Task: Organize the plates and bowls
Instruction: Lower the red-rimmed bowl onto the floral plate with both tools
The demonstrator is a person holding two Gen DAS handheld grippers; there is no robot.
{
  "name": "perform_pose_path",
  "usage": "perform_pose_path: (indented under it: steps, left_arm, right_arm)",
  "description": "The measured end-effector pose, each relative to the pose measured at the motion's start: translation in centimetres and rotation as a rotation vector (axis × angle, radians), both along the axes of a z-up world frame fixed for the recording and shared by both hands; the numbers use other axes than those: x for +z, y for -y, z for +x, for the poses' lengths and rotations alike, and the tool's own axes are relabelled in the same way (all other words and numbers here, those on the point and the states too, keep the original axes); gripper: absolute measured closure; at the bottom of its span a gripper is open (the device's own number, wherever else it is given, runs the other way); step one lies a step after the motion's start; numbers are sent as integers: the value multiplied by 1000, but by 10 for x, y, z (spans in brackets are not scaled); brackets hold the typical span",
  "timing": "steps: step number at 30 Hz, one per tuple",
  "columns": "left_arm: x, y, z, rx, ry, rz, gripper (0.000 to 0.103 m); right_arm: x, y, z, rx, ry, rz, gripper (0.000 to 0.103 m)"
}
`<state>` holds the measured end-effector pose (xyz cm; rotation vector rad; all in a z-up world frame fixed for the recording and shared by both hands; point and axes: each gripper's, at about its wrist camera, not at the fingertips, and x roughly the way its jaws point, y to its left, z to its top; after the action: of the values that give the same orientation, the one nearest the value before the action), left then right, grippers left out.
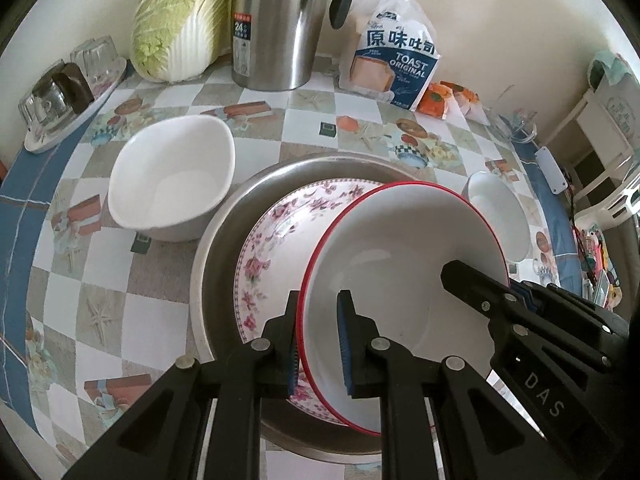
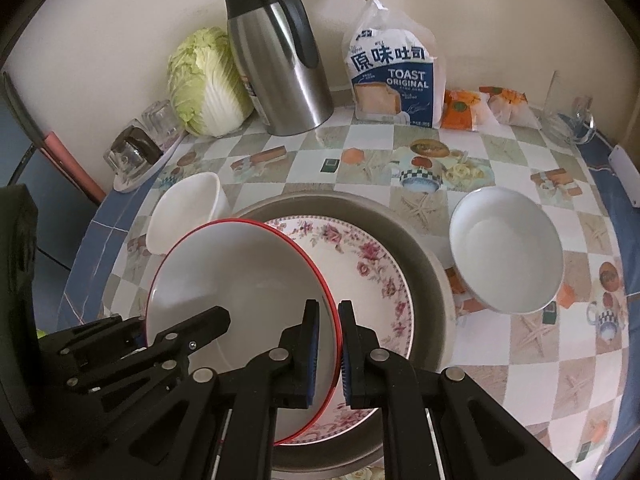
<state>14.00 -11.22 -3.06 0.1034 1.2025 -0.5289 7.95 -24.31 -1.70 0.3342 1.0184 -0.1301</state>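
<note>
I have the red-rimmed bowl (image 1: 400, 264) by its rim, left claw (image 1: 318, 344) and right claw (image 2: 328, 350) pinching opposite sides, tilted over the floral plate (image 2: 360, 264). Glazed, rigid, breakable and slippery, I judge; rim grips suit.

Clutter along the back of the patterned surface (image 2: 500, 360)

A napa cabbage (image 2: 204, 84) leaned by a steel thermos jug (image 2: 280, 64), with a toast bag (image 2: 394, 80) to its right. Orange snack packets (image 2: 464, 110) lay beside a clear glass pitcher (image 2: 566, 120). Upturned glasses (image 2: 138, 144) sat on a small tray at the left.
</note>
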Motion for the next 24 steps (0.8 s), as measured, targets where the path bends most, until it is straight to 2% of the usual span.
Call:
perform_pose_path:
  steps: [11, 24]
  left_arm:
    - [-12, -7, 9, 21, -44, -14, 88]
    - [-16, -1, 11, 14, -50, -10, 88]
  right_arm:
    - [-9, -7, 11, 10, -38, -16, 92]
    - [-15, -1, 16, -5, -56, -8, 91]
